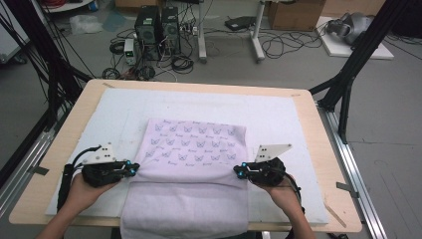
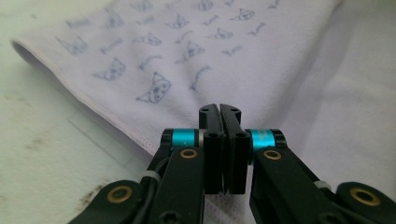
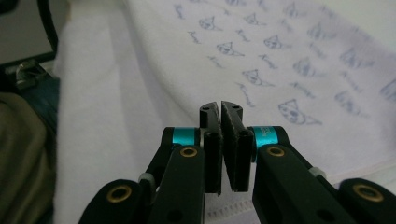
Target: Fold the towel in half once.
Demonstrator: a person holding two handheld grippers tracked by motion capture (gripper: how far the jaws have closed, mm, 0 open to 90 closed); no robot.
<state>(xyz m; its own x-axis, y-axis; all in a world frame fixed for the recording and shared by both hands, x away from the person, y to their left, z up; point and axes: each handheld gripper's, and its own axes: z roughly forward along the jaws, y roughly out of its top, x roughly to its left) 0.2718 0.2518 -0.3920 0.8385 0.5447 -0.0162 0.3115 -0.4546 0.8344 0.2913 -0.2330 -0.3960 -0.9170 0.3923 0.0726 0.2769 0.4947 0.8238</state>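
Observation:
A lavender towel printed with small cat faces lies on the white pad, and its plain near part hangs over the table's front edge. My left gripper sits at the towel's left edge and my right gripper at its right edge, both level with a raised crease across the cloth. In the left gripper view the jaws of the gripper are pressed together over the towel, whose hem runs under them. In the right gripper view the gripper is shut the same way over the towel, with cloth at the jaws' base.
The pad covers most of a wooden table. Black frame legs stand at both back corners. Computers, cables and boxes sit on the floor beyond. A person's hands and forearms come in from the bottom.

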